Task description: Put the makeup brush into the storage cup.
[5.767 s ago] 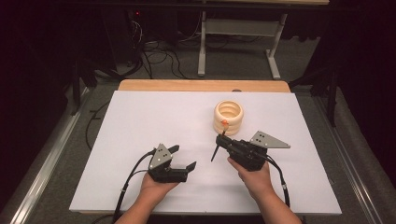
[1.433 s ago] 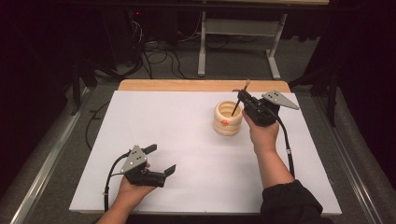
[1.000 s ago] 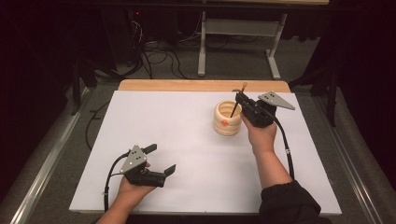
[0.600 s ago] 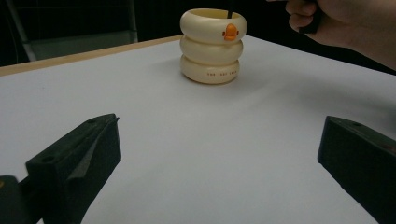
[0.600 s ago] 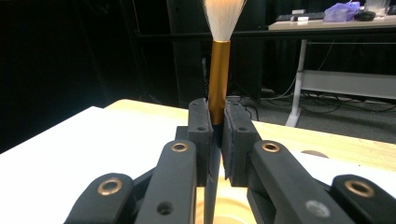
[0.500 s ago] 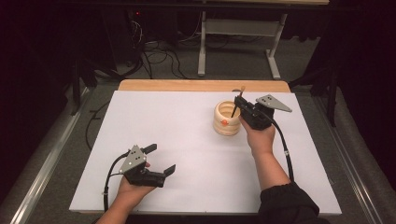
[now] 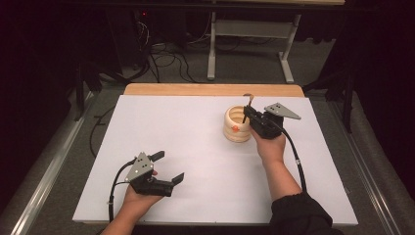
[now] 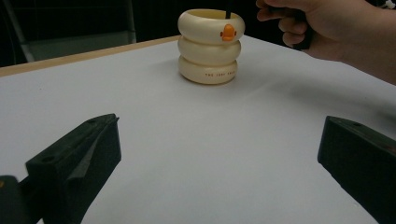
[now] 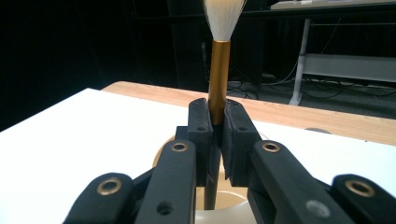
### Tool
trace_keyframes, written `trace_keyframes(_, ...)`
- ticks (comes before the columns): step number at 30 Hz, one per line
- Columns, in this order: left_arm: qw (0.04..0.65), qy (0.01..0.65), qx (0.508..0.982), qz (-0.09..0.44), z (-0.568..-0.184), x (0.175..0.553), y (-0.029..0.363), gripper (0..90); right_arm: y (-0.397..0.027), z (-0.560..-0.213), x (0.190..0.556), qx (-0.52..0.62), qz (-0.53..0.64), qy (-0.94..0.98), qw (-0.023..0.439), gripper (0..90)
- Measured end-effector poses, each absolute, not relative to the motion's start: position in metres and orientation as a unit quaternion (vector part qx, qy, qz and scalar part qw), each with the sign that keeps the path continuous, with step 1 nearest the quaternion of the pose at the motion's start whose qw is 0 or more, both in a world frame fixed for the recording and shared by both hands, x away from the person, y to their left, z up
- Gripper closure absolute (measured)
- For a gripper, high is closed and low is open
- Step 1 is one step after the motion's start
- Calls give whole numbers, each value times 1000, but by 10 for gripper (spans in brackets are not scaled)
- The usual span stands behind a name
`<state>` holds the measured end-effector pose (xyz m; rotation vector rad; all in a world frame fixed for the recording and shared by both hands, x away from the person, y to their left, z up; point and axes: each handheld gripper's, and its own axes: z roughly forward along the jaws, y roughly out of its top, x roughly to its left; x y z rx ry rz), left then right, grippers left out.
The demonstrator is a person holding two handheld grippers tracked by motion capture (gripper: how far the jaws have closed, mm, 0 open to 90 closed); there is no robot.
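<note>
Right hand-held gripper clenched on a brush, bristles up, handle end already inside the cream ringed holder near the worktop's far right edge, upright so it drops in cleanly. Left hand-held gripper released, idle by the near left corner.

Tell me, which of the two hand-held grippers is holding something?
The right gripper, over the cream holder: its jaws clamp a brush. The left gripper is open and empty.

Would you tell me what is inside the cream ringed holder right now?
The dark handle of a brush goes down into the holder, clamped upright by the right tool. The holder's wall hides its lower end.
</note>
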<state>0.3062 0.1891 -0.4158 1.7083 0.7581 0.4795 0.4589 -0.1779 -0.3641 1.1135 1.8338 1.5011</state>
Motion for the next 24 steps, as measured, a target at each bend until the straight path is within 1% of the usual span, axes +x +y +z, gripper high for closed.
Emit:
trace_keyframes(9, 572, 322, 727, 203, -416, 306, 189, 2, -175, -366, 463, 413, 548, 680, 258, 849)
trace_keyframes(10, 572, 322, 726, 203, -416, 306, 189, 2, -175, -367, 463, 414, 548, 680, 258, 845)
trace_keyframes(11, 573, 322, 726, 203, -415, 306, 189, 2, -175, -367, 464, 414, 548, 680, 255, 816)
trace_keyframes(12, 573, 322, 726, 202, -415, 306, 189, 2, -176, -367, 465, 414, 550, 682, 246, 733)
trace_keyframes(13, 573, 322, 726, 202, -415, 306, 189, 2, -177, -368, 466, 416, 552, 683, 238, 607)
trace_keyframes(14, 573, 321, 726, 201, -415, 306, 189, 2, -177, -368, 466, 420, 553, 681, 235, 518)
trace_keyframes(15, 574, 321, 726, 201, -415, 306, 189, 2, -178, -368, 466, 426, 554, 678, 228, 408)
trace_keyframes(16, 574, 321, 726, 201, -415, 306, 189, 2, -179, -368, 466, 439, 549, 672, 236, 231)
trace_keyframes(17, 573, 320, 727, 201, -415, 306, 189, 2, -178, -367, 466, 443, 546, 670, 241, 161)
trace_keyframes(19, 574, 319, 727, 200, -415, 306, 189, 2, -179, -367, 467, 446, 541, 674, 234, 44)
trace_keyframes(20, 574, 319, 728, 199, -415, 306, 189, 2, -179, -367, 468, 445, 537, 677, 234, 9)
trace_keyframes(24, 574, 318, 728, 198, -416, 306, 188, 2, -180, -368, 468, 445, 529, 684, 234, 8)
